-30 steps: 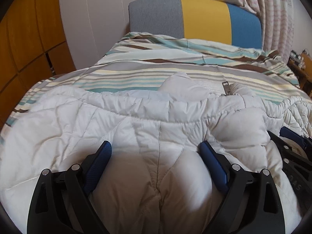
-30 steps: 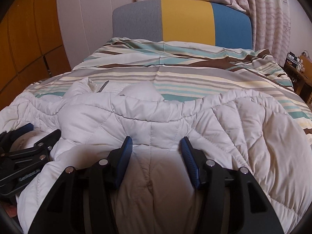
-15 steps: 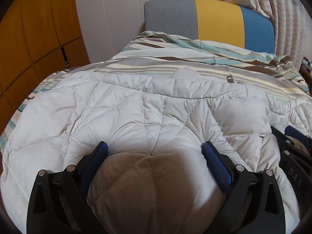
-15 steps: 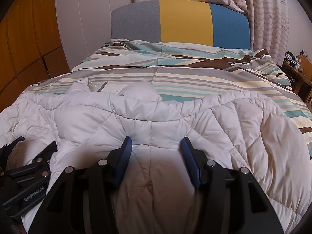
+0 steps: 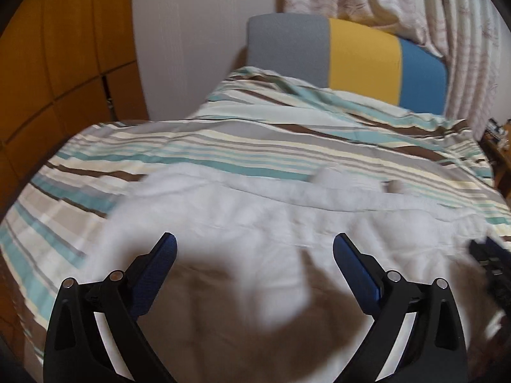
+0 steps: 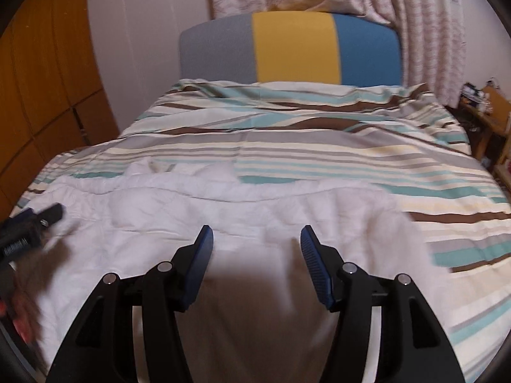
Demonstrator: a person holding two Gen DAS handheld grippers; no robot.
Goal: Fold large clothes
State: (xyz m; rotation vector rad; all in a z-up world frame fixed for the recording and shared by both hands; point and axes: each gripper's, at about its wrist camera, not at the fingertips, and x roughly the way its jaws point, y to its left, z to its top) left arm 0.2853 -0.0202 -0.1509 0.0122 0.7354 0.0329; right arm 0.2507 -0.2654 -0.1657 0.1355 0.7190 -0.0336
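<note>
While both tools hang above the bed, the left gripper (image 5: 254, 244) stands with its jaws spread wide, nothing pressed between the blue pads (image 5: 158, 269); they have just been opening, and the white quilted jacket (image 5: 271, 223) lies below and between them, apart from the pads. The right gripper (image 6: 257, 237) sits at a middling spread, its jaws also just opening, the jacket (image 6: 223, 220) below it and not pinched. The jacket lies spread across the near part of the striped bedcover (image 6: 335, 146), blurred in both views. Beyond stands a grey, yellow and blue headboard (image 6: 293, 48), with a patterned curtain (image 6: 415, 25) behind and an orange wooden cupboard (image 5: 57, 57) to the left.
</note>
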